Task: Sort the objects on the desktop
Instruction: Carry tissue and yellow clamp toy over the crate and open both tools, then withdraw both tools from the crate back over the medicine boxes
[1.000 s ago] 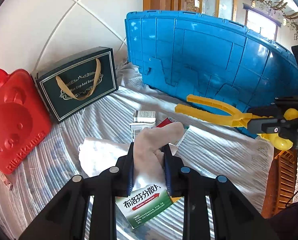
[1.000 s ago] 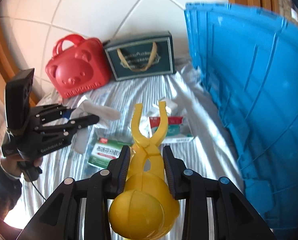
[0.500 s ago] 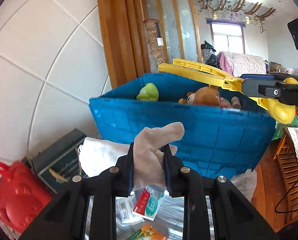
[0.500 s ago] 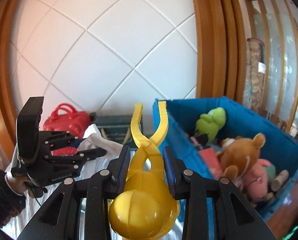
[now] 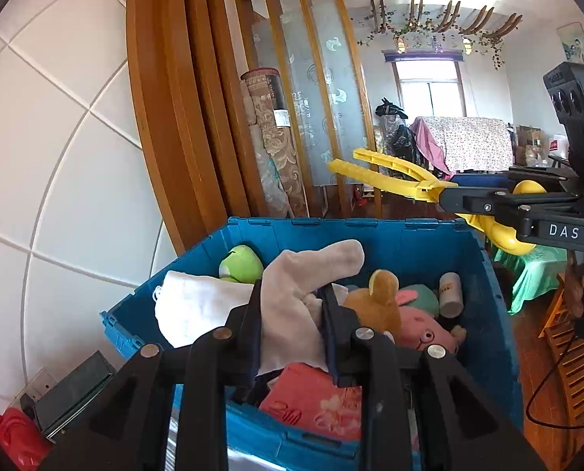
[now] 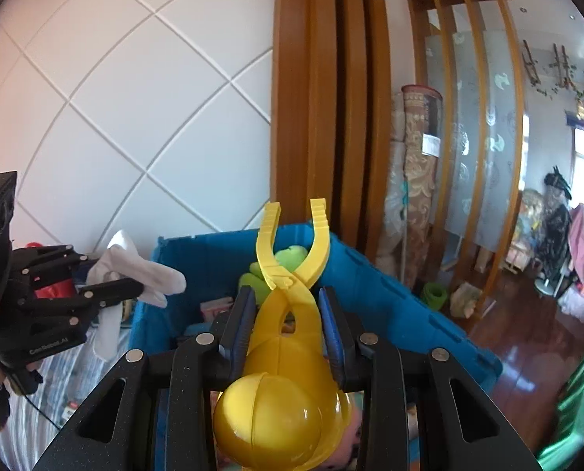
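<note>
My left gripper [image 5: 290,294] hangs over the near rim of the blue crate [image 5: 409,235]. Its jaws are opening, with a grey sock [image 5: 311,263] still pinched between the pads and a white cloth [image 5: 197,306] draped to its left. My right gripper [image 6: 287,294] is shut on yellow snowball tongs [image 6: 276,404], whose handles point forward above the crate [image 6: 370,274]. In the left wrist view the right gripper [image 5: 448,192] and the tongs [image 5: 390,172] hover at the right, above the crate's far wall. The right wrist view has the left gripper [image 6: 115,272] with the sock [image 6: 154,274] at the left.
Inside the crate lie a green plush [image 5: 241,263], a brown bear [image 5: 378,298], a pink plush [image 5: 421,329], a small bottle [image 5: 450,290] and a pink box [image 5: 311,404]. A red bag [image 5: 9,435] and a dark gift box [image 5: 76,388] stand lower left. A wooden pillar [image 5: 174,117] rises behind.
Both grippers rose from over the striped table and swung to above the crate's open top, carrying the sock and the tongs. The crate's inside has come into view.
</note>
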Available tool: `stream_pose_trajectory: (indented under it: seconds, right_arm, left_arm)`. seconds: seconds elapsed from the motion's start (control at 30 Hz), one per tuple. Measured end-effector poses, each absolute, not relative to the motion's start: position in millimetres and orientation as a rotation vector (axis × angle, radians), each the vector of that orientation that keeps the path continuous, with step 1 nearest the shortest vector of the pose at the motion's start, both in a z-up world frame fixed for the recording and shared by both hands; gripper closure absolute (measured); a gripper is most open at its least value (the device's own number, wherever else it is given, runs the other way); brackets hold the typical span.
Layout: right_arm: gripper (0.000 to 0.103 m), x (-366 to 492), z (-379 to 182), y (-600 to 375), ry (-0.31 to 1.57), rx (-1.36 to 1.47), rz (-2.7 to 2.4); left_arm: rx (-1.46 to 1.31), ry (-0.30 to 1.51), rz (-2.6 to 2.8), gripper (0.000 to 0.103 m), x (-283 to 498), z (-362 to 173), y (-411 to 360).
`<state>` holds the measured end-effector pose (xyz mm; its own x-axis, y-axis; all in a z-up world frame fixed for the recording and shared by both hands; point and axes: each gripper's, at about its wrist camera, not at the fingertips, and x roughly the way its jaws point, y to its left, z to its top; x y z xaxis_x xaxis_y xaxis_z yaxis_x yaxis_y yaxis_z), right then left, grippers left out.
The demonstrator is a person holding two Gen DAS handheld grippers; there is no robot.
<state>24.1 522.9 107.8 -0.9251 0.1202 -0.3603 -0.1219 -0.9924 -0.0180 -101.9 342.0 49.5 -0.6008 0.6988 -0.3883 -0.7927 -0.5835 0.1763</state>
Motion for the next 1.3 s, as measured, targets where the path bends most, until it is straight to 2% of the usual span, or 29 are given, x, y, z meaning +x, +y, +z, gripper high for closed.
stream_pose_trajectory:
  seconds: [0.03, 0.07, 0.13, 0.17, 0.27, 0.4, 0.57, 0.87, 1.0, 1.3]
  right_arm:
    - [0.069, 19.6, 105.5, 534.5, 0.017, -0.562, 2.953]
    - [0.067, 14.8, 103.6, 545.3, 0.018, -0.581, 2.931]
    - [0.041, 11.2, 100.3, 564.1, 0.052, -0.575, 2.9]
    - [0.027, 13.3, 99.6, 570.2, 0.077, -0.561, 2.913]
    - [0.027, 17.9, 98.6, 579.4, 0.097, -0.527, 2.937]
    - [0.019, 21.6, 97.8, 589.9, 0.151, -0.514, 2.989]
    - [0.015, 34.4, 96.9, 584.0, 0.168, -0.491, 3.035]
    - [0.007, 51.3, 99.2, 571.2, 0.188, -0.455, 3.083]
    - [0.001, 64.7, 104.3, 550.5, 0.197, -0.432, 3.113]
    - [0.0, 70.8, 100.7, 442.5, 0.15, -0.5, 3.241]
  left_arm:
    - [-0.358, 0.432, 2.221, 0.057, -104.2, 50.3, 352.2]
    - [-0.357, 0.447, 2.254, 0.038, -104.1, 49.3, 356.6]
    - [-0.346, 0.451, 2.296, 0.024, -102.9, 49.1, 362.0]
    - [-0.35, 0.442, 2.304, 0.024, -102.8, 49.5, 365.5]
    - [-0.398, 0.451, 2.356, 0.023, -105.9, 45.8, 372.4]
    - [-0.41, 0.523, 2.439, 0.023, -100.8, 39.8, 373.1]
    - [-0.385, 0.562, 2.499, 0.023, -90.9, 39.9, 371.2]
    - [-0.385, 0.54, 2.568, 0.023, -82.6, 37.7, 356.7]
    - [-0.376, 0.533, 2.608, 0.023, -74.9, 31.1, 322.2]
    - [-0.512, 0.593, 2.739, 0.023, -72.4, -12.7, 167.4]
